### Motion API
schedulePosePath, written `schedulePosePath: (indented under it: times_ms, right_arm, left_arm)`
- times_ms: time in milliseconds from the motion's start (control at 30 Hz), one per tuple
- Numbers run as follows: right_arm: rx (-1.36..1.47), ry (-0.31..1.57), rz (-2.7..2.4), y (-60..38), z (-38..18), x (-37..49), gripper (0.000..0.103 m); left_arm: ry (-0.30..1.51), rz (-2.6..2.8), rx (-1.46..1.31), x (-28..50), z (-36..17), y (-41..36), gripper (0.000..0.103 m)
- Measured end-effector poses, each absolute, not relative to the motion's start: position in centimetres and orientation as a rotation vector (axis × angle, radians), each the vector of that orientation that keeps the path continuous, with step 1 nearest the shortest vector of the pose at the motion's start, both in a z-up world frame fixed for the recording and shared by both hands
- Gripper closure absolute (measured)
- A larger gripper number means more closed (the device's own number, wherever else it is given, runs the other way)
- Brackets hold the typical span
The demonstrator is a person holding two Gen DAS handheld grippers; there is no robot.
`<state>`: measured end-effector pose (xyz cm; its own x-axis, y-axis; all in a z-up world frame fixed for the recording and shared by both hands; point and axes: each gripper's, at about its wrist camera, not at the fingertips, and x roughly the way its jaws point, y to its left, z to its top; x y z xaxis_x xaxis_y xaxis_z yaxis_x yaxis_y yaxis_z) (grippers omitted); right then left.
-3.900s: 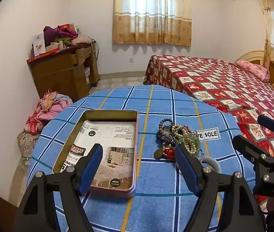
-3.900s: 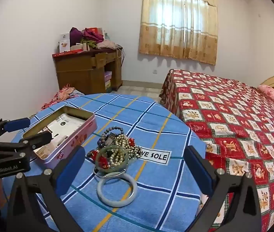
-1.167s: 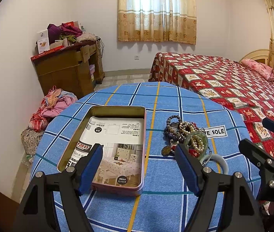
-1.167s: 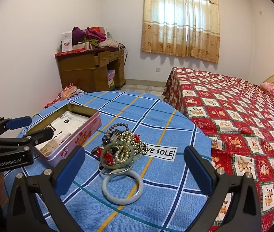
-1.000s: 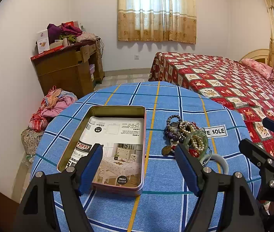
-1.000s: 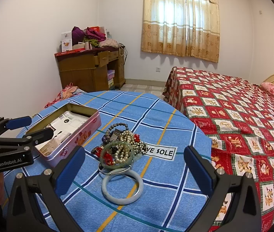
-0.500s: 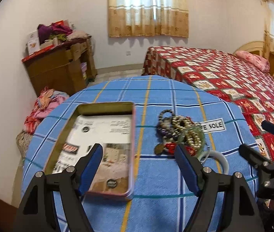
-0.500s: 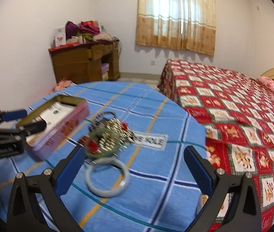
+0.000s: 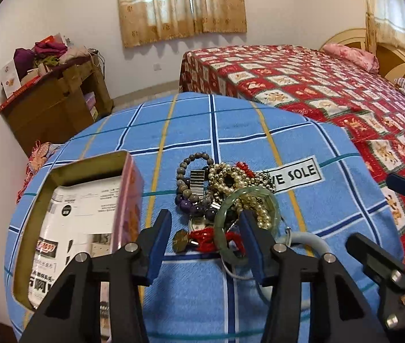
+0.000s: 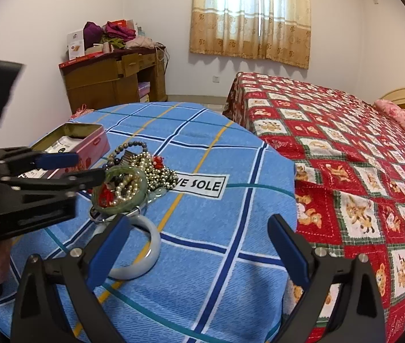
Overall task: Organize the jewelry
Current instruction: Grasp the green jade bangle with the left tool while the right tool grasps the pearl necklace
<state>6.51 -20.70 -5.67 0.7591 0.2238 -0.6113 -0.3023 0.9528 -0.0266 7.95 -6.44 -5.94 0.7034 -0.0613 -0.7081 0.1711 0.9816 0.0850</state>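
Left gripper (image 9: 205,228) is angled down over the near edge of the jewelry heap (image 9: 225,191) on the blue plaid tablecloth (image 9: 231,131); its jaws are closing, with the red-beaded piece (image 9: 206,235) and the near rim of the green jade bangle (image 9: 225,228) lying between the blue pads (image 9: 158,243). No pad contact with either item is visible. Just beyond the fingertips sit the grey-and-purple bead bracelet (image 9: 186,183), a metal stretch band (image 9: 197,184) and a tangle of pearl strands (image 9: 231,180). To the left of the left finger stands the open pink tin (image 9: 88,217), lined with a printed leaflet (image 9: 79,208). To the right of the right finger, partly hidden behind it, lies the white bangle (image 10: 136,251), flat on the cloth. Right gripper (image 10: 199,245) hangs lower and nearer the table edge, jaws spread wide, nothing between them; the white bangle touches or sits just behind its left pad, I cannot tell which. The heap lies ahead and left of it, the "VE SOLE" label (image 10: 199,184) straight ahead. In the right wrist view the left gripper reaches in from the left, its tips at the green bangle. Beyond the table: a bed with a red patterned quilt (image 10: 359,154).
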Motion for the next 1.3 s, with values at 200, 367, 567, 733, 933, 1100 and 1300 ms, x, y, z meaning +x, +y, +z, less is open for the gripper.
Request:
schedulePosePath:
  times_ms: [200, 367, 567, 733, 933, 1100, 1300]
  right_arm:
    - [-0.115, 0.648, 0.289, -20.8, -5.8, 6.5, 0.004]
    - [-0.127, 0.651, 0.287, -20.6, -6.0, 6.6, 0.004]
    - [-0.133, 0.662, 0.317, -20.1, -6.4, 6.9, 0.017]
    - [-0.148, 0.675, 0.391, -18.4, -6.2, 8.0, 0.041]
    - [-0.168, 0.699, 0.473, -15.8, -5.5, 10.3, 0.059]
    - [-0.222, 0.74, 0.51, -13.5, -6.1, 11.7, 0.068]
    - [-0.274, 0.825, 0.532, -12.4, -7.8, 12.8, 0.084]
  left_arm:
    - [0.824, -0.168, 0.128, 8.8, -7.1, -6.4, 0.096]
    - [0.761, -0.17, 0.076, 7.3, -5.4, -5.3, 0.096]
    - [0.669, -0.133, 0.04, 4.9, -2.5, -3.4, 0.096]
    - [0.685, -0.08, 0.023, 5.3, -2.9, -1.9, 0.096]
    - [0.695, -0.074, 0.014, 5.9, -3.6, -1.6, 0.096]
    - [0.687, -0.072, 0.001, 5.6, -3.5, -1.0, 0.096]
    - [0.709, -0.064, -0.024, 5.8, -4.0, -0.3, 0.096]
